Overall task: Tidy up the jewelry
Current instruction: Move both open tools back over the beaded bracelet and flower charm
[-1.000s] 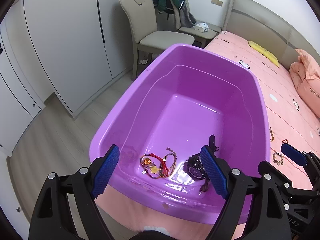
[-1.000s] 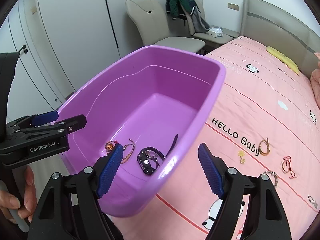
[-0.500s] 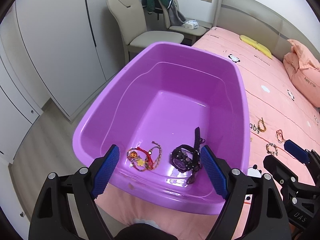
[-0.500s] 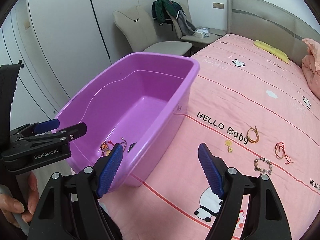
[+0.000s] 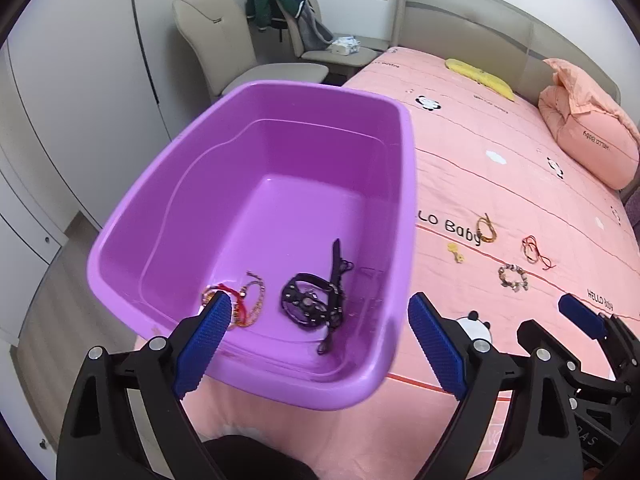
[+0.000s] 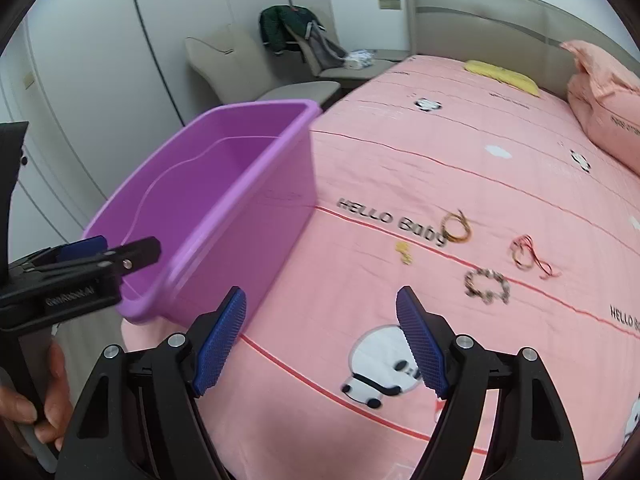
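A purple plastic tub sits on the pink bed's near corner; it also shows in the right wrist view. Inside lie a black watch and red and gold bracelets. On the bedspread lie a gold bracelet, a red cord bracelet, a beaded bracelet and a small yellow charm. My left gripper is open and empty over the tub's near rim. My right gripper is open and empty above the bedspread, short of the jewelry.
The pink bedspread has panda prints. A pink pillow and a yellow item lie near the headboard. Two beige chairs with clothes stand beyond the tub, beside white wardrobes.
Both grippers have swung right and pulled back from the tub. The loose jewelry on the bed now sits closer to the centre of the right wrist view. Both stay open.
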Tool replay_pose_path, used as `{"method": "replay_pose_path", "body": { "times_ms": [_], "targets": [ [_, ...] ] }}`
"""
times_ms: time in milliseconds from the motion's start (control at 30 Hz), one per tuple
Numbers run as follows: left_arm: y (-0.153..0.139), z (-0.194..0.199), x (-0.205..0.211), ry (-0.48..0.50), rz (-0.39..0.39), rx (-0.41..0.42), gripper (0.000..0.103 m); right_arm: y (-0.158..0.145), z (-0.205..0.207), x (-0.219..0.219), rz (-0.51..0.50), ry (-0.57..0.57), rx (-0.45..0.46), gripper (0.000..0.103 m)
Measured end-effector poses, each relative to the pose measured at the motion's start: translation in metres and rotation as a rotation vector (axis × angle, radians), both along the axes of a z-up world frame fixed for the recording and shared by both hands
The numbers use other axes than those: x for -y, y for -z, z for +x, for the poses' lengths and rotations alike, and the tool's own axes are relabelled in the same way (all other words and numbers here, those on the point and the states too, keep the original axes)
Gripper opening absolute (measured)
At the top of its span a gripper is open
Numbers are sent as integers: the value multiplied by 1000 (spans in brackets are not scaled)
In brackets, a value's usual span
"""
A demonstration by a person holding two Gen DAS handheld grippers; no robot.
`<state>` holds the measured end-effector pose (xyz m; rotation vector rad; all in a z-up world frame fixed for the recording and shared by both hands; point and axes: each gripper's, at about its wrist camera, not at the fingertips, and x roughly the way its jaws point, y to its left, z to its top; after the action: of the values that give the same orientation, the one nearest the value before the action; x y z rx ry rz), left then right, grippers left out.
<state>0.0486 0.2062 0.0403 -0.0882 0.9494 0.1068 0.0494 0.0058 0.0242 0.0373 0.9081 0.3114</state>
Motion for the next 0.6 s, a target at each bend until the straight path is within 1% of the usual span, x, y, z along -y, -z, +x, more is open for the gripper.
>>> {"method": "replay_pose_path", "body": {
  "times_ms": [367,400,467,600],
  "targets": [
    [23,4,58,76,-32,-15,89,33,-27,90,-28,180,-29,74],
    [25,6,63,83,-33,-18,91,35,-28,96,-30,193,-30,74],
    [28,8,73,76,0,-13,94,41,-31,112,-32,223,-30,74],
    [32,12,83,47,56,12,95,51,-34,136,-45,274,-33,74]
  ]
}}
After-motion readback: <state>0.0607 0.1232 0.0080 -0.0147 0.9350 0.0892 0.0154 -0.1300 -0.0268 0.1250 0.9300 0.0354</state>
